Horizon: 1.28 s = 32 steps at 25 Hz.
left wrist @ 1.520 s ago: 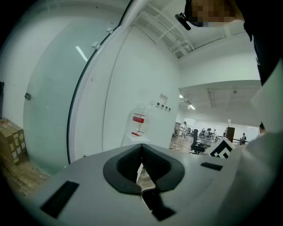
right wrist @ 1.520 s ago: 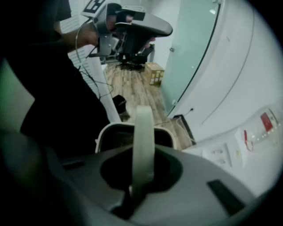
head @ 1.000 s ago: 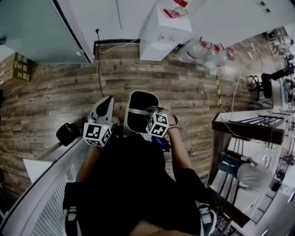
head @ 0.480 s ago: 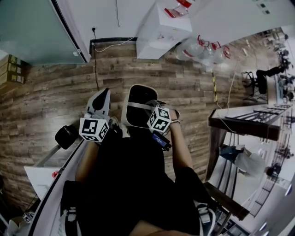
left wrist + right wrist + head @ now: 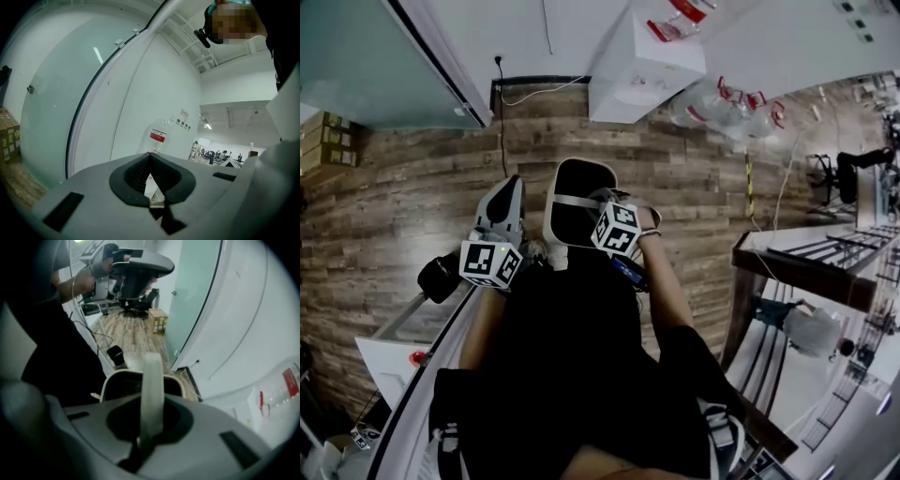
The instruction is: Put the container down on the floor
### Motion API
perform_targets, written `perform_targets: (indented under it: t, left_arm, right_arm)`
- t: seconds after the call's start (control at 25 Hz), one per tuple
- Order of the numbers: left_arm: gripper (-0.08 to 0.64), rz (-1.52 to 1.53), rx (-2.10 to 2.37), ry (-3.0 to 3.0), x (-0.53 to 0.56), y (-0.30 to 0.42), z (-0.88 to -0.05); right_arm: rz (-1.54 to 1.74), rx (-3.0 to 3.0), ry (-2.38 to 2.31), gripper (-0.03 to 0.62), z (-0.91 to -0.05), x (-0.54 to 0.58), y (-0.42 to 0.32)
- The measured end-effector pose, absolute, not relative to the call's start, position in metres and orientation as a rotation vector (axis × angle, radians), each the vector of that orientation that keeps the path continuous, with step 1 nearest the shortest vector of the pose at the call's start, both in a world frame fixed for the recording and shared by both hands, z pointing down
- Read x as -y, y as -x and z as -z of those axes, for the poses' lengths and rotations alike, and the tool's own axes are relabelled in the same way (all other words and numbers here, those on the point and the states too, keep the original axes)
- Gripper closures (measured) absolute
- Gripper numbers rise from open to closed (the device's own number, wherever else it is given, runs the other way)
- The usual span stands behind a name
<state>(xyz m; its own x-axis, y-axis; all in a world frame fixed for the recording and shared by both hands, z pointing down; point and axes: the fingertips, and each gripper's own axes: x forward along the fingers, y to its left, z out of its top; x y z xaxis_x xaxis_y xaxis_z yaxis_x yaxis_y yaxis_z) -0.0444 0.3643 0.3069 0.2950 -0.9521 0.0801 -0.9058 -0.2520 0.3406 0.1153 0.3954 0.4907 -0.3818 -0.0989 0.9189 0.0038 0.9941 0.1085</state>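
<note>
Container [image 5: 577,202] and both grippers sit further up the head view than 1 s ago, closer to the white box [image 5: 642,70] at the wall.

Wood floor [image 5: 412,206] fills the middle of the head view. Glass panel [image 5: 366,66] at upper left. White box against the wall, clear bottles [image 5: 722,108] just to its right.

Container: white, dark inside, mouth up. It hangs by its handle [image 5: 153,380] in front of the person, over the floor and not set down.

Right gripper [image 5: 151,427] points steeply down, jaws clenched on the pale strap handle, which runs up between them from the rim.

Left gripper [image 5: 514,185] is beside the container on the left, apart from it and pointing level. In the left gripper view its tips [image 5: 150,157] meet with nothing between them; 1 bottle shows beyond.
</note>
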Motion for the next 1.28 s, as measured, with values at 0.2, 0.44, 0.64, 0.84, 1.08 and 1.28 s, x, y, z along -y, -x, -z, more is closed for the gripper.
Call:
perform_targets:
  t: [0.2, 0.44, 0.64, 0.84, 1.08, 1.28]
  left_arm:
    - [0.529, 0.157, 1.742, -2.212, -0.316, 0.034, -0.310]
    - [0.529, 0.108, 1.823, -2.140, -0.266, 0.020, -0.317]
    - [0.529, 0.114, 1.910, -2.069, -0.235, 0.025, -0.319]
    - [0.529, 0.113, 1.924, -2.037, -0.204, 0.031, -0.328]
    - [0.529, 0.093, 1.870, -2.052, -0.152, 0.057, -0.354]
    - [0.529, 0.080, 1.794, -2.085, -0.104, 0.080, -0.373]
  right_arm:
    - [0.151, 1.976, 0.004, 0.555, -0.490, -0.348, -0.112]
    - [0.222, 1.962, 0.091, 0.555, -0.499, -0.295, -0.117]
    - [0.267, 1.941, 0.131, 0.555, -0.509, -0.249, -0.122]
    - [0.261, 1.921, 0.138, 0.555, -0.529, -0.204, -0.125]
    - [0.213, 1.898, 0.138, 0.555, -0.566, -0.163, -0.113]
    - [0.196, 1.892, 0.122, 0.555, -0.597, -0.134, -0.100]
